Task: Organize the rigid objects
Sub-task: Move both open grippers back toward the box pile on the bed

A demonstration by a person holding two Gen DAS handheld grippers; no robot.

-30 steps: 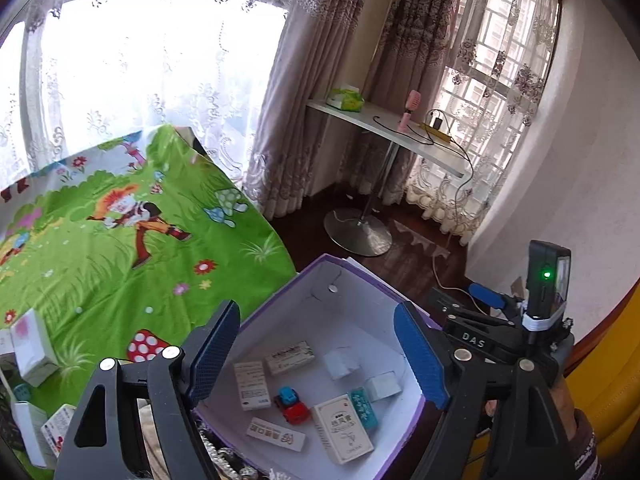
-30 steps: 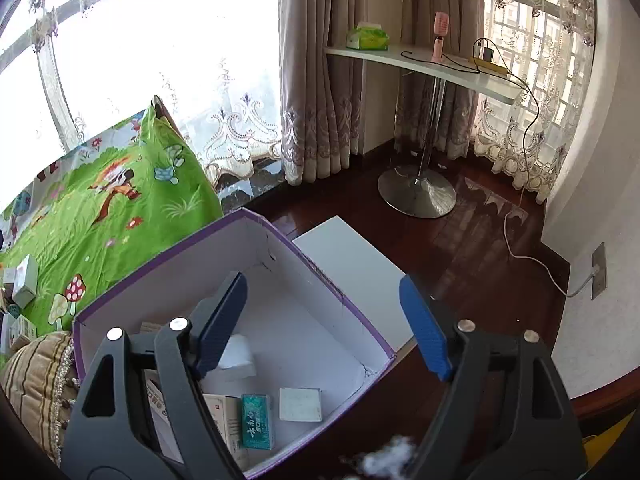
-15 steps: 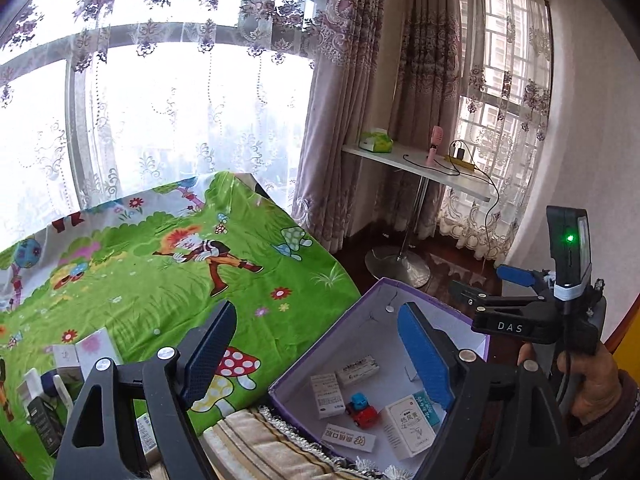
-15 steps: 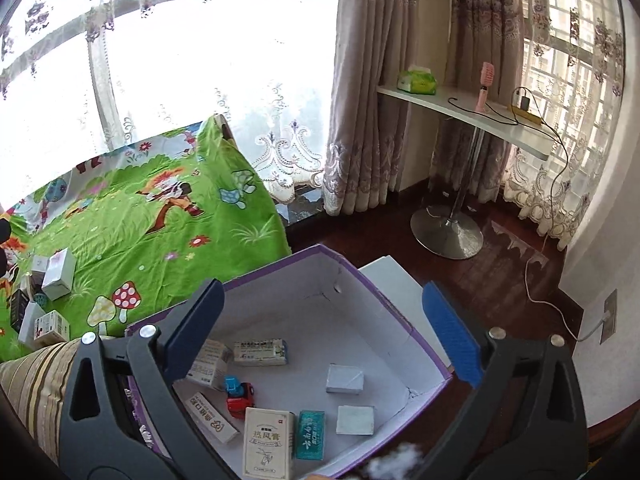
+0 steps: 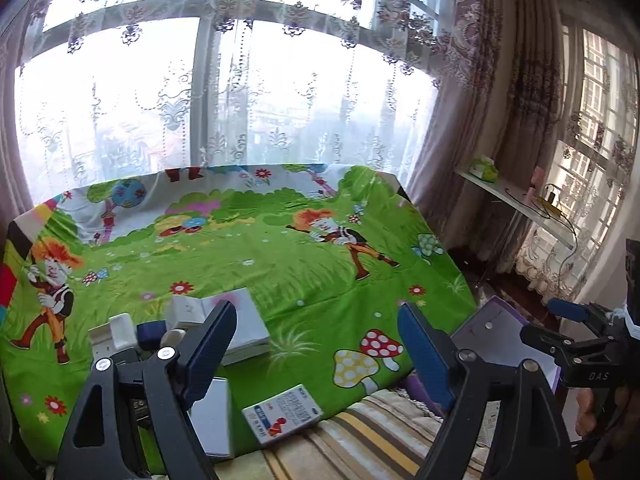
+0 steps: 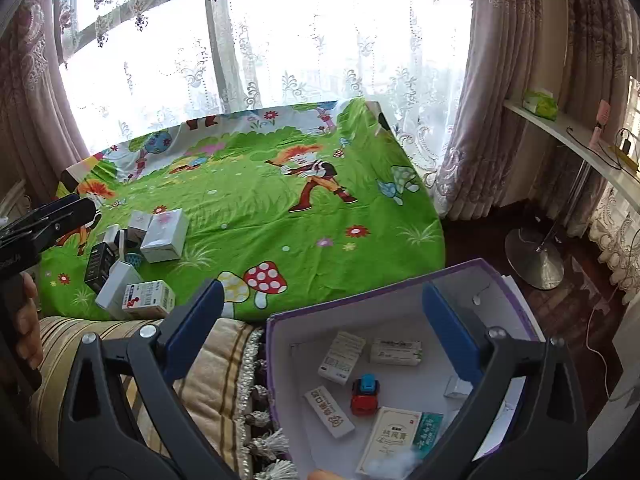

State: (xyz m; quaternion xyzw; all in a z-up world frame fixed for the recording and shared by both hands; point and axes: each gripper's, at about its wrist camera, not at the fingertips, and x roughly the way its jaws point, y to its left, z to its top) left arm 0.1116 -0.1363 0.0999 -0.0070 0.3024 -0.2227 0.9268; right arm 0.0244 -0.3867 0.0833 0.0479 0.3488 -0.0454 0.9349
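A: Where do the loose boxes lie from the left gripper (image 5: pixel 316 344)?

B: Just ahead of it and low to its left, bunched on the green sheet (image 5: pixel 280 264). The nearest is the small blue-and-white box (image 5: pixel 282 414), flat at the sheet's near edge, its long axis running crosswise between the jaws.

A: And the right gripper (image 6: pixel 320 320)?

B: It hangs over the purple-rimmed bin (image 6: pixel 404 286), well to the right of that pile (image 6: pixel 136 264). I judge the left hand the nearer one.

A: Jaws?

B: Both spread wide with nothing between the pads. The right jaws have just been opening; the toy car (image 6: pixel 365 394) and packets lie in the bin below them.
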